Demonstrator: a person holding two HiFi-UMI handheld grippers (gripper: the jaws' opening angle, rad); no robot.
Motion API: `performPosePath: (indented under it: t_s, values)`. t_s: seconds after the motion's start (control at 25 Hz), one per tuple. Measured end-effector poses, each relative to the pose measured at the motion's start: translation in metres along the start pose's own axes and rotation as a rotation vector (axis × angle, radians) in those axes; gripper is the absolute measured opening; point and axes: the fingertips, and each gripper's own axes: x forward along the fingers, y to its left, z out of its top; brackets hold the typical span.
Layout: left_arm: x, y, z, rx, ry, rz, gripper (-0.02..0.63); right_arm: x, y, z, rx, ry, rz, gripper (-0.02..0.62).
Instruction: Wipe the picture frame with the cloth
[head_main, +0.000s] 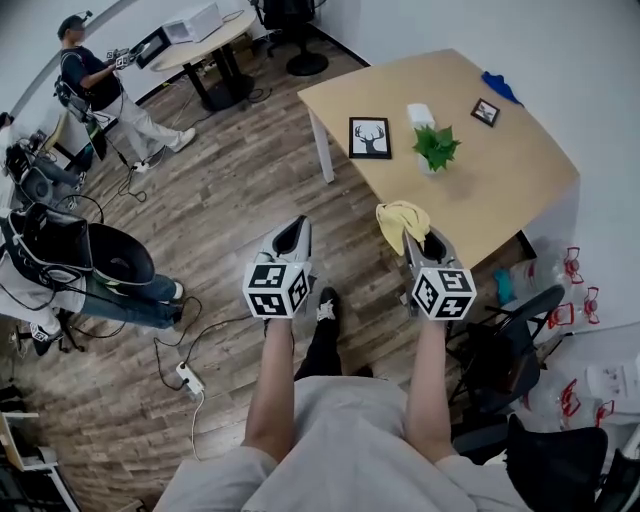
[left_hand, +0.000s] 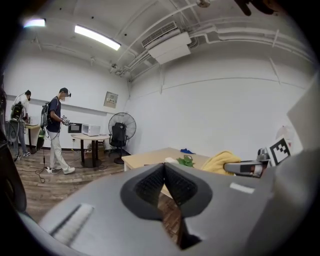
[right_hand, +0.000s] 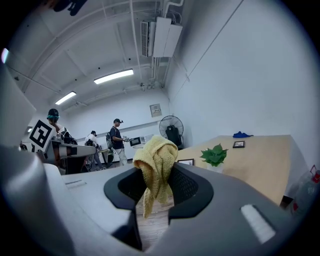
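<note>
The right gripper (head_main: 424, 243) pinches the yellow cloth (head_main: 402, 222); the left gripper (head_main: 292, 238) is pressed together, empty. The picture frame (head_main: 369, 138) lies, flat I think, on the table (head_main: 520, 190) at the cloth's eleven o'clock. Wiped unsteadied, it could skid into the plant (head_main: 436, 147) at its three o'clock.

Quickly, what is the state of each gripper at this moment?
Left gripper: closed, nothing between its jaws.
Right gripper: closed on the yellow cloth.

Wooden table (head_main: 520, 190) ahead of both jaws: deer frame (head_main: 369, 138), potted plant (head_main: 436, 148), small frame (head_main: 486, 112), white box (head_main: 421, 114), possibly a blue rag (head_main: 499, 86).
</note>
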Motion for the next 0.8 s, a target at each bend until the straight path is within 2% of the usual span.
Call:
performPosePath:
  t_s: [0.32,0.56,0.8]
  values:
    - [0.084,0.057,0.033,-0.021,0.002,-0.035,0.052,0.086,-0.019,0.026,0.012,0.003,-0.037,0.118]
    - [0.150,0.097,0.041,-0.043,0.036,-0.081,0.052,0.138,-0.040,0.036,0.045,0.001,-0.116,0.118]
    - [0.194,0.127,0.035,-0.048,0.060,-0.143,0.052,0.178,-0.058,0.040,0.058,-0.032,-0.215,0.119]
